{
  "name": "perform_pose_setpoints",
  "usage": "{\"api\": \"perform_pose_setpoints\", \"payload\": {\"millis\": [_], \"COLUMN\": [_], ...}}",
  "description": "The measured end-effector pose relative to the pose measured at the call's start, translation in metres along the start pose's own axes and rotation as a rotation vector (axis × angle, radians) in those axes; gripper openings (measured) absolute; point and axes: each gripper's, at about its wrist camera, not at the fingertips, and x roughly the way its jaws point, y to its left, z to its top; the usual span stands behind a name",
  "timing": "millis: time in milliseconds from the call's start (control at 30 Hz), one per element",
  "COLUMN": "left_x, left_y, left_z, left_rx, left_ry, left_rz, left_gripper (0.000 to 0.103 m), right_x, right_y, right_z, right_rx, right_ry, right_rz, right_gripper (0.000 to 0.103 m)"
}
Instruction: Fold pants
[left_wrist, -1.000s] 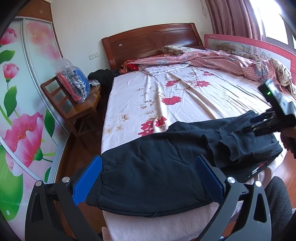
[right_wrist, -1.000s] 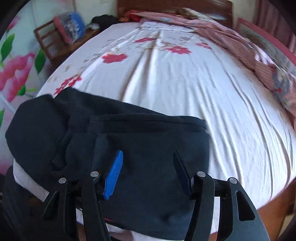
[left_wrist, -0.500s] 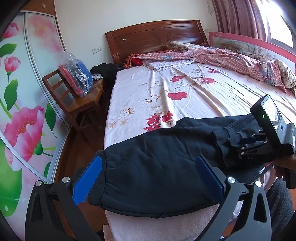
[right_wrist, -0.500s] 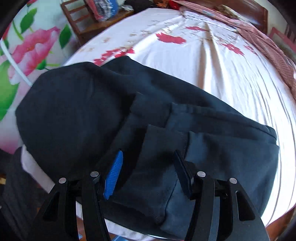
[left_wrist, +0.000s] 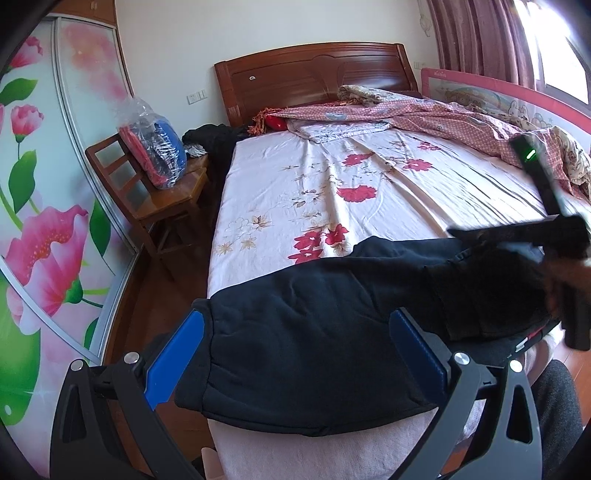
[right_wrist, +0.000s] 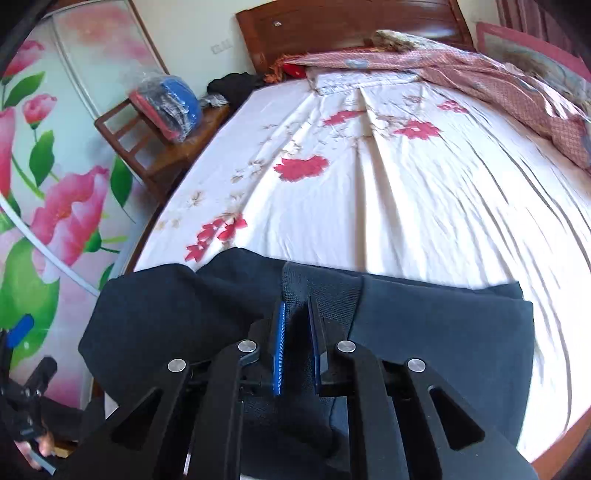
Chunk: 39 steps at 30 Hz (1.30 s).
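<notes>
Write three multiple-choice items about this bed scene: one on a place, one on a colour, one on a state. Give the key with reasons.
1. Where do the pants lie?
A. on the chair
B. at the foot of the bed
C. on the floor

2. What colour are the pads of the left gripper?
A. blue
B. red
C. yellow

3. How is the right gripper?
A. wide open
B. shut on a cuff of the pants
C. out of view

Key: B, they sprawl over the sheet near the grippers; A, blue strips show; B, fabric sits pinched between the pads.
</notes>
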Motion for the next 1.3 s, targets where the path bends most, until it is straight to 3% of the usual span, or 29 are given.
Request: {"api": "perform_pose_setpoints", "payload": {"millis": [67,133,200,233,267,300,400,533,633,733,833,900,967,1000,1033,1100,1300], "left_x": [-0.003,-0.003,-0.001,0.001,0.003,0.004,0.005,0.008,0.009,0.006,0.005,0.0,-0.003,-0.005,-0.007,-0.01,-0.009], "left_y": [-0.001,0.002,0.011,0.014,0.021,0.028,0.054,0.08,0.075,0.062,0.05,0.041,0.033,0.029,0.027,0.023,0.023], "left_z": [-0.002,-0.005,-0.012,-0.015,-0.02,-0.026,-0.044,-0.057,-0.053,-0.045,-0.035,-0.03,-0.026,-0.024,-0.023,-0.02,-0.028], "left_rx": [0.008,0.004,-0.016,-0.023,-0.033,-0.037,-0.056,-0.086,-0.054,-0.033,-0.033,-0.021,0.001,0.013,0.02,0.028,0.038], "left_ry": [-0.01,-0.002,0.019,0.029,0.047,0.065,0.118,0.152,0.133,0.104,0.09,0.073,0.064,0.054,0.049,0.043,0.066], "left_rz": [0.007,0.013,0.033,0.043,0.058,0.079,0.159,0.197,0.203,0.19,0.147,0.127,0.113,0.111,0.111,0.101,0.119], "left_gripper": [0.101,0.101,0.101,0.101,0.101,0.101,0.101,0.101,0.101,0.101,0.101,0.101,0.101,0.101,0.101,0.101,0.101], "right_x": [0.031,0.064,0.062,0.058,0.049,0.042,0.009,-0.059,-0.097,-0.113,-0.106,-0.097,-0.089,-0.089,-0.086,-0.084,-0.085], "right_y": [0.002,0.009,0.012,0.013,0.01,0.008,0.004,-0.063,-0.123,-0.156,-0.168,-0.168,-0.164,-0.163,-0.161,-0.158,-0.158], "right_z": [-0.012,-0.033,-0.041,-0.038,-0.036,-0.033,-0.036,-0.066,-0.095,-0.12,-0.134,-0.14,-0.141,-0.142,-0.144,-0.147,-0.166], "right_rx": [-0.008,-0.095,-0.119,-0.11,-0.065,-0.02,-0.016,0.2,0.362,0.428,0.443,0.444,0.404,0.38,0.383,0.362,0.377], "right_ry": [0.073,0.156,0.116,0.116,0.107,0.099,0.055,0.003,0.035,0.074,0.072,0.073,0.082,0.078,0.091,0.121,0.2], "right_rz": [-0.014,-0.102,-0.136,-0.135,-0.113,-0.077,-0.106,-0.107,-0.131,-0.164,-0.164,-0.151,-0.18,-0.185,-0.179,-0.184,-0.199], "right_gripper": [0.011,0.011,0.014,0.018,0.04,0.052,0.052,0.052,0.052,0.052,0.051,0.04,0.036,0.026,0.025,0.013,0.01]}}
